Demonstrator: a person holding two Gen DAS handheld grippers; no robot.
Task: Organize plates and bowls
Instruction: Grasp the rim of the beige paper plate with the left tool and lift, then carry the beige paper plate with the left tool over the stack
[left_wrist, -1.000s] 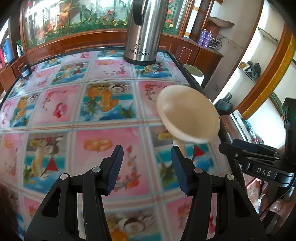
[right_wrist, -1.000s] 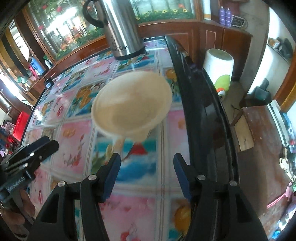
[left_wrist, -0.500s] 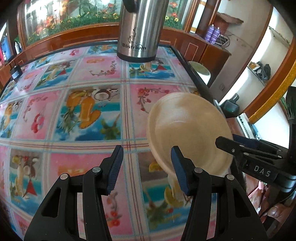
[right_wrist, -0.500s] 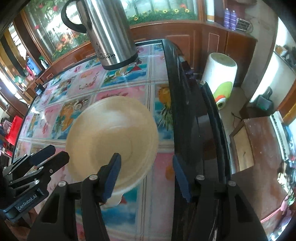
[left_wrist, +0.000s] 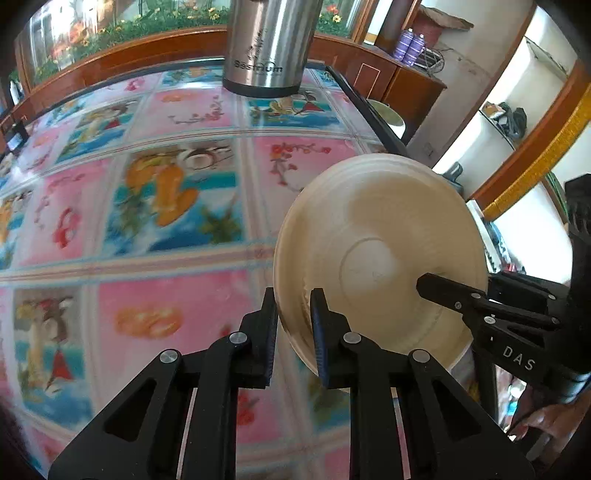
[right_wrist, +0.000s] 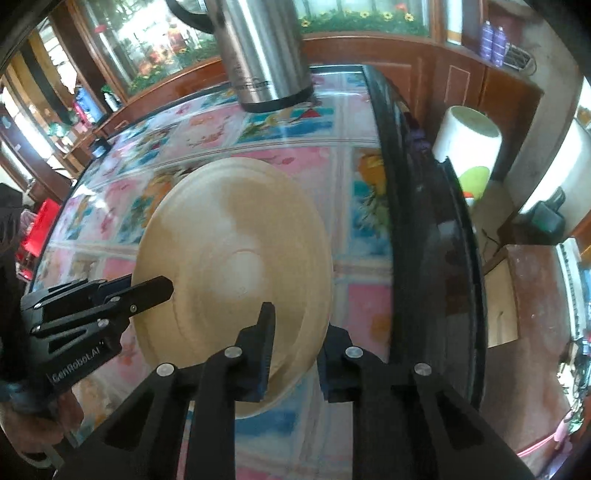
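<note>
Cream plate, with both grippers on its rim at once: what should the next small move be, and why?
Probably open one gripper, likely the right gripper, so the plate passes fully to the left gripper. Both look closed on opposite rim edges, the plate is tilted up off the patterned table, and a two-sided grip makes setting it down awkward.

left gripper (left_wrist: 291, 332): matte black fingers with blue ribbed pads (left_wrist: 318, 343), silver screw heads, triangular cut-outs. right gripper (right_wrist: 295, 350): the same build, white "das" lettering at right of the left view; bare skin below.
</note>
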